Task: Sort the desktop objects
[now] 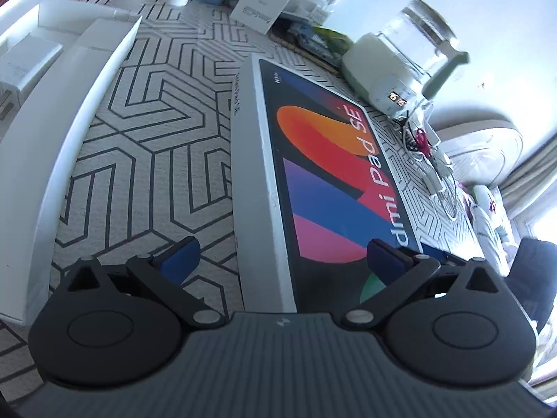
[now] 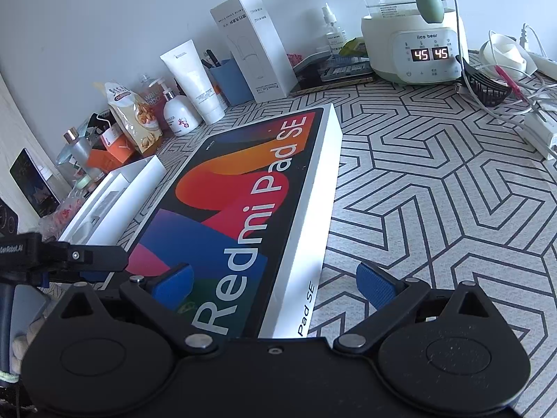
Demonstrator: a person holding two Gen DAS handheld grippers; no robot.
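Observation:
A flat Redmi Pad SE box (image 1: 323,174) with a colourful lid lies on the patterned tabletop; it also shows in the right wrist view (image 2: 250,188). My left gripper (image 1: 282,261) is open, its blue pads (image 1: 181,261) straddling the box's near left edge. My right gripper (image 2: 275,285) is open, its blue pads (image 2: 376,285) straddling the box's near right edge. Neither grips the box. The left gripper's body (image 2: 52,261) shows at the left of the right wrist view.
An open white box tray (image 1: 69,111) lies left of the tablet box. A kettle on a warmer base (image 2: 414,45) reading 45 stands at the back right, with cables and a power strip (image 2: 536,129). Bottles, tubes and a tall white carton (image 2: 254,45) line the wall.

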